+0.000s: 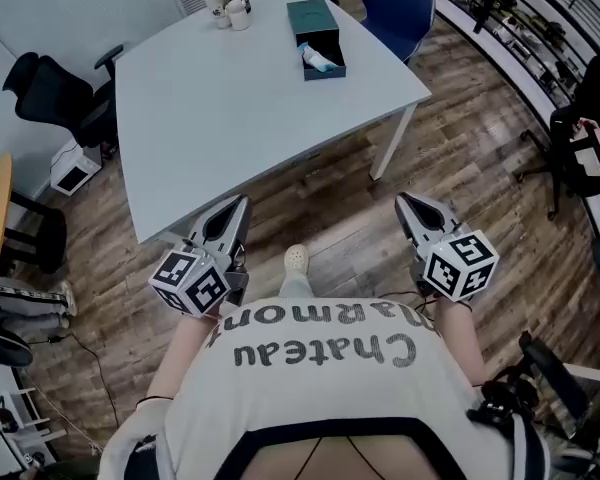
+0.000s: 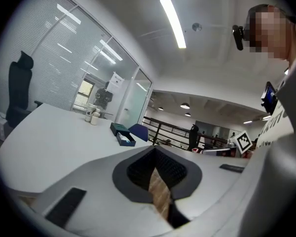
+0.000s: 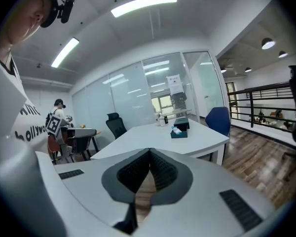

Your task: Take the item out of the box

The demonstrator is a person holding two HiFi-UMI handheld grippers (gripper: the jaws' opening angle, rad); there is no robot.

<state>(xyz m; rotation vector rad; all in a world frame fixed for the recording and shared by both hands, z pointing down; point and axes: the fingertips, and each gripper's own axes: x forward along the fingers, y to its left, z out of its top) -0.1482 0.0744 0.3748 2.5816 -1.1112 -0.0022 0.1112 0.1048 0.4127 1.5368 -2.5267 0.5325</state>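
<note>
A dark green open box (image 1: pixel 318 53) lies on the far right part of the white table (image 1: pixel 230 118), with a pale item (image 1: pixel 316 60) inside its tray; its lid (image 1: pixel 310 15) sits just behind. The box shows small in the left gripper view (image 2: pixel 124 138) and the right gripper view (image 3: pixel 179 133). Both grippers hang well short of the table, close to the person's body. My left gripper (image 1: pixel 239 202) is shut with nothing in it. My right gripper (image 1: pixel 401 200) is shut and holds nothing.
Several white cups (image 1: pixel 228 6) stand at the table's far edge. A blue chair (image 1: pixel 395 8) stands behind the table and a black office chair (image 1: pixel 55 98) at its left. Wood floor (image 1: pixel 310 208) lies between me and the table. Racks and a railing run along the right.
</note>
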